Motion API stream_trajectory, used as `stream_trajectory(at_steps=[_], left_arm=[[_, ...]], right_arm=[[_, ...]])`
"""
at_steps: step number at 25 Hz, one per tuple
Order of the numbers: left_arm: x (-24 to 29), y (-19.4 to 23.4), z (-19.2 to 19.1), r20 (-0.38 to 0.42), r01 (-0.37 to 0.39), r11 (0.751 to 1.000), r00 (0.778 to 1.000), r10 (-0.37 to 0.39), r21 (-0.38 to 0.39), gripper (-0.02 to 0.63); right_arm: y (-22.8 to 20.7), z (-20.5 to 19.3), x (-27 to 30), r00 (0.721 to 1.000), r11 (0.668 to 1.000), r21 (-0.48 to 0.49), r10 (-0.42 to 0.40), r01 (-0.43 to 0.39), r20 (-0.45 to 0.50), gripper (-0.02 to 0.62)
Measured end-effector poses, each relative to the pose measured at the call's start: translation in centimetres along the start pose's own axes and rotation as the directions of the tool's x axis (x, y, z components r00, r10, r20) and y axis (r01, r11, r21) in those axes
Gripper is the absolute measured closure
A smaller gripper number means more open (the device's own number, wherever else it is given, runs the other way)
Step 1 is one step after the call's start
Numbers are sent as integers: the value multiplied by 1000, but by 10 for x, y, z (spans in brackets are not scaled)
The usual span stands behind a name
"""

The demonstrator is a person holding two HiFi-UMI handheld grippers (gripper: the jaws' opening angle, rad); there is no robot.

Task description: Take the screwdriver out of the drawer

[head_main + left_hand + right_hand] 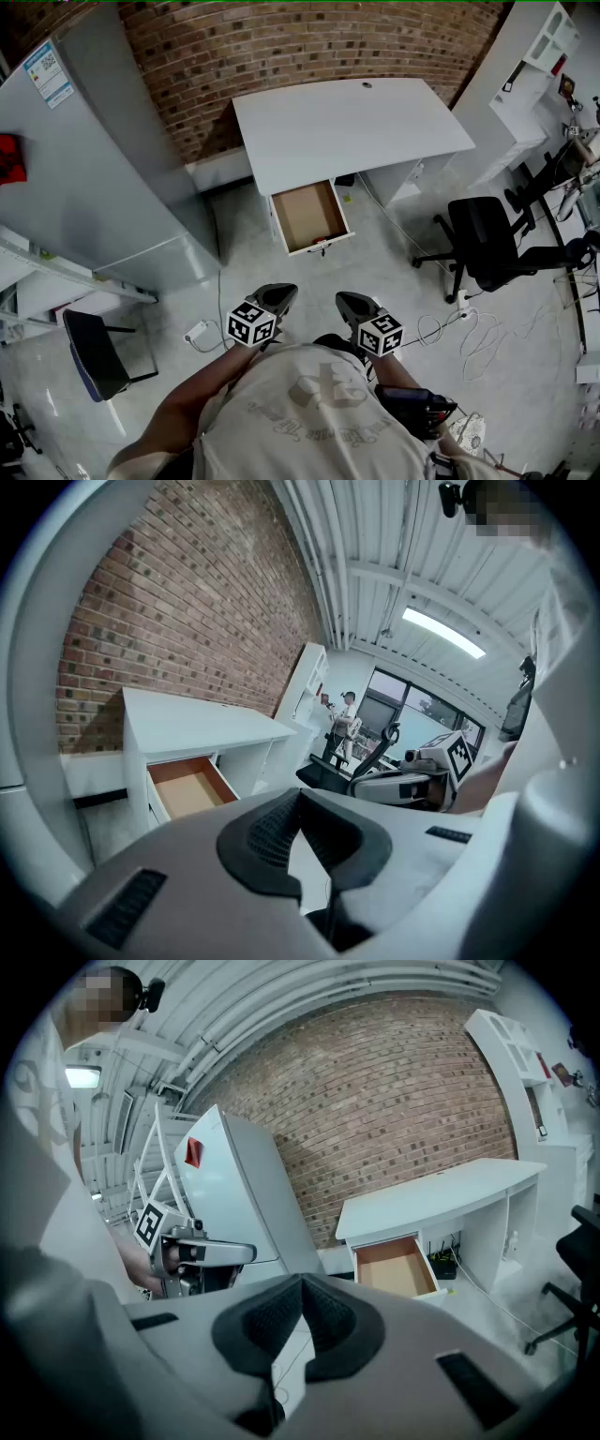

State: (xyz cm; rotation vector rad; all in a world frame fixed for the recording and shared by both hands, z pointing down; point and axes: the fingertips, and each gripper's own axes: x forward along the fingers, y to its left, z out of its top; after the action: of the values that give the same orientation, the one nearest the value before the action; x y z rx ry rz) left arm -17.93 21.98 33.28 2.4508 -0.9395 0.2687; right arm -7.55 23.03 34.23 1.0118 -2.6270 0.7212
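A white desk [352,122] stands against the brick wall with its drawer [309,216] pulled out toward me. The drawer's brown inside looks bare, and I see no screwdriver in any view. The same open drawer [187,785] appears in the left gripper view and, as the drawer [396,1267], in the right gripper view. Both grippers are held low in front of my body, well short of the desk. My left gripper [281,293] is shut with nothing in it, and so is my right gripper [349,302]. Each gripper view shows the other gripper alongside.
A tall grey cabinet [94,169] stands left of the desk. A black office chair [487,239] sits to the right, with loose white cables [469,328] on the floor. A power strip [197,333] and a small dark chair [94,354] are at my left.
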Motion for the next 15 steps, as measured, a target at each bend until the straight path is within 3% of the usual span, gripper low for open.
stream_trajectory(at_steps=[9, 15], left_arm=[[-6, -4, -5, 1, -12, 1000, 1000, 12, -7, 584], [-12, -2, -10, -13, -12, 1000, 1000, 12, -6, 584]], right_arm=[[9, -5, -1, 1000, 1000, -21, 19, -20, -15, 572], [11, -11, 1, 1000, 1000, 14, -1, 1, -12, 572]])
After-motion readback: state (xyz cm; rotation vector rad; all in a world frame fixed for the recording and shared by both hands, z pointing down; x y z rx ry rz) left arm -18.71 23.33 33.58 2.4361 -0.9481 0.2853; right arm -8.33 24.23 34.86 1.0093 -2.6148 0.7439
